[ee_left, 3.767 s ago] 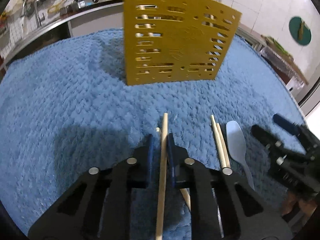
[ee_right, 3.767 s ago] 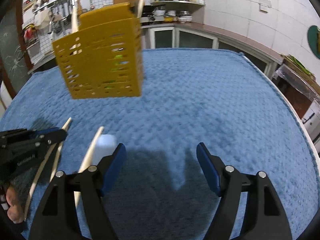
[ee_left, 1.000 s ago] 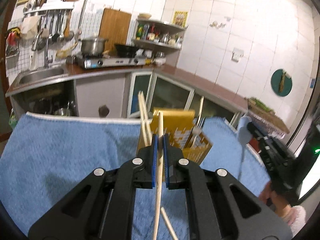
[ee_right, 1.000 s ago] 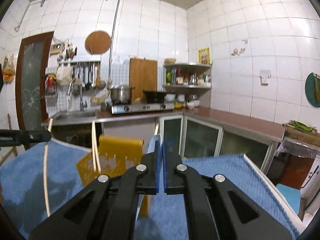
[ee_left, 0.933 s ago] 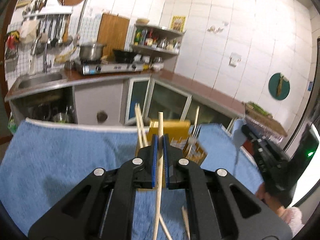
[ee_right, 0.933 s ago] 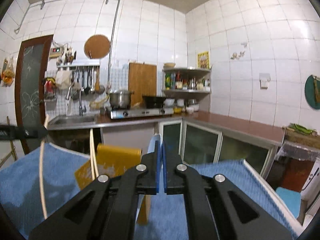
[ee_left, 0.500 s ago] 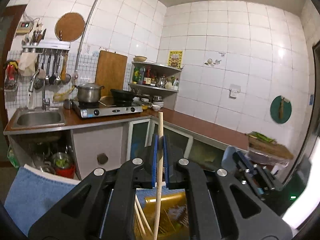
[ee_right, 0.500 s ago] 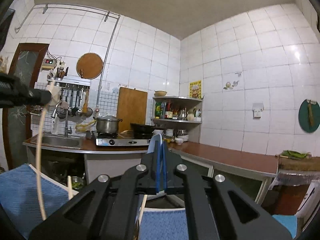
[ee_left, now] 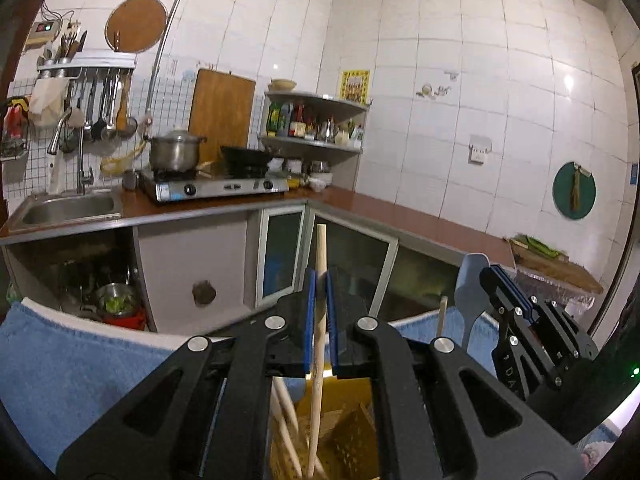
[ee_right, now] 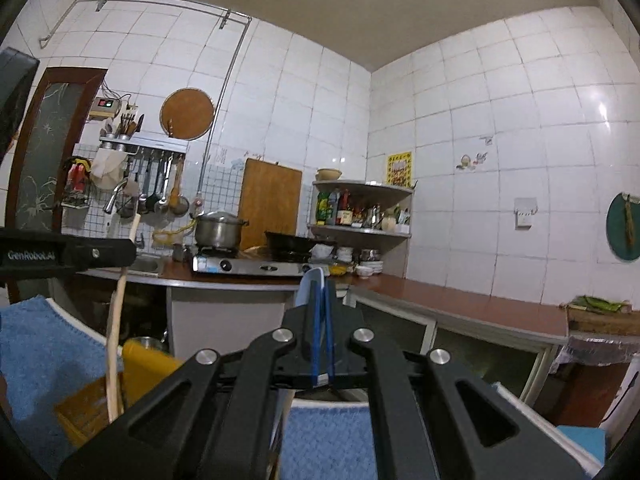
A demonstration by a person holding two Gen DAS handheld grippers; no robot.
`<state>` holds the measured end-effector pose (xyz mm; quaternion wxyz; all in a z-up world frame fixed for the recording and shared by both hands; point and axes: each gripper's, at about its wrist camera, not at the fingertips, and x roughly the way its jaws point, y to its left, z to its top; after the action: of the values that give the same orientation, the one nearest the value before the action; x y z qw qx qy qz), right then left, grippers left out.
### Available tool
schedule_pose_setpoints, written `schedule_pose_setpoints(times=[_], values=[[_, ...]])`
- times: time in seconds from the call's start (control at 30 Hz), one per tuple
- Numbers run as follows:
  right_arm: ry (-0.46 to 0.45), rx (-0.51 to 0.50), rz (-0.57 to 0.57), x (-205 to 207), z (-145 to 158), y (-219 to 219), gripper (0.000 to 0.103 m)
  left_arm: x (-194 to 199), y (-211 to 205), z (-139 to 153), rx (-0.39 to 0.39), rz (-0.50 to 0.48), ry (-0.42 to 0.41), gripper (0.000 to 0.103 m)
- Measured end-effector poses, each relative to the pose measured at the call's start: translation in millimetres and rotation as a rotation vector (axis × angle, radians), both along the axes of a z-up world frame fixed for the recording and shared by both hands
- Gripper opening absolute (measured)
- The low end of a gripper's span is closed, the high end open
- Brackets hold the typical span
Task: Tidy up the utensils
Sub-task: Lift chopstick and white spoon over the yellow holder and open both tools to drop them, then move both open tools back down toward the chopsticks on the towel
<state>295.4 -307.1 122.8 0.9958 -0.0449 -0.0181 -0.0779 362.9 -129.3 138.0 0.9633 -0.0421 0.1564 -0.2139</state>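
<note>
My left gripper is shut on a wooden chopstick that stands nearly upright between the blue pads. Its lower end reaches down into the yellow perforated holder, where other chopsticks lean. In the right wrist view the same chopstick hangs from the left gripper over the holder. My right gripper is shut on a pale blue spoon, held upright. From the left wrist view the right gripper and the spoon are just right of the holder.
A blue towel covers the table under the holder. Behind the table runs a brown counter with a sink, a gas stove with a pot and a corner shelf. A stick rises from the holder's right side.
Both grippers have moved in over the yellow holder, which has dropped to the bottom of both views. The chopstick's lower end now sits inside the holder. Both grips are unchanged.
</note>
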Motion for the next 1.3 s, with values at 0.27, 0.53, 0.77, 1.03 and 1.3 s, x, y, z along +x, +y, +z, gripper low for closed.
schedule_pose_setpoints(times=[0.27, 0.53, 0.77, 1.03, 1.3], values=[[0.067, 0.004, 0.074, -15.7, -31.1, 3.3, 0.002, -13.5, 10.3, -29.7, 0.028, -0.012, 0.078, 0.004], [0.177, 0.088, 0.136, -29.0, -44.5, -6.5, 0.003, -23.2, 23.3, -47.3, 0.05, 0.013, 0.175, 0.005], [0.298, 0.123, 0.16, -36.8, -42.7, -9.8, 0.004, -46.5, 39.8, -39.7, 0.066, 0.05, 0.215, 0.052], [0.432, 0.178, 0.108, -62.0, -41.3, -9.1, 0.051, -79.4, 61.8, -42.4, 0.127, 0.099, 0.28, 0.08], [0.611, 0.213, 0.076, -84.2, -70.9, 12.0, 0.056, -103.1, 81.0, -89.2, 0.188, 0.116, 0.407, 0.088]])
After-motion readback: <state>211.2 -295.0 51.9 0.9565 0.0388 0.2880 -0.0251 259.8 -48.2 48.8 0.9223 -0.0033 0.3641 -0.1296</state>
